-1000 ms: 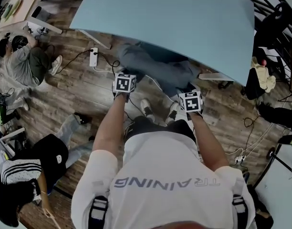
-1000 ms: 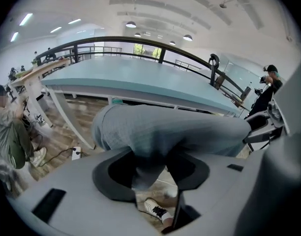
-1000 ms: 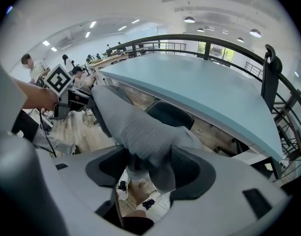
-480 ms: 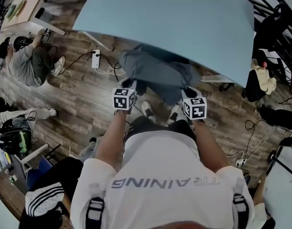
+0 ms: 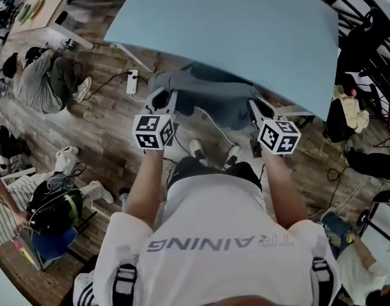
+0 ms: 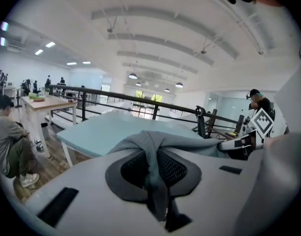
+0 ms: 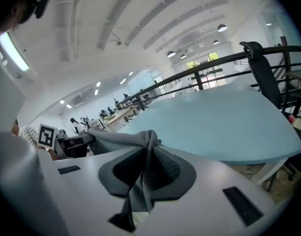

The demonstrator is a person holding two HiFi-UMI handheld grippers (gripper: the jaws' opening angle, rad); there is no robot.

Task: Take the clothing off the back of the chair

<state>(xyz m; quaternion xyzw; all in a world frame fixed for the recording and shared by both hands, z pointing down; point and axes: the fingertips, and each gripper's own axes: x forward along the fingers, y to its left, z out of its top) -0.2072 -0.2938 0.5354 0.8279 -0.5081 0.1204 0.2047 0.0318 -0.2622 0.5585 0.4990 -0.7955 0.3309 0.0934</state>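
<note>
A grey piece of clothing [image 5: 204,97] hangs stretched between my two grippers, in front of the light blue table [image 5: 246,30]. My left gripper [image 5: 162,101] is shut on its left end and my right gripper [image 5: 255,110] on its right end. Both sets of jaws have just been closing, with the cloth between them. In the left gripper view the fabric [image 6: 150,144] is pinched between the dark pads [image 6: 177,168] and runs across to the right gripper [image 6: 239,146]. In the right gripper view the cloth [image 7: 140,146] leads off to the left gripper [image 7: 74,144]. The chair is hidden under the garment.
The wearer's feet [image 5: 196,148] stand on the wooden floor just below the cloth. A power strip [image 5: 132,81] and cables lie at the left. People sit on the floor at the left [image 5: 48,85]. A black chair [image 5: 367,37] and a railing are at the right.
Both grippers have risen toward the camera and closed on the grey clothing. The garment has come up with them and now hangs spread between them.
</note>
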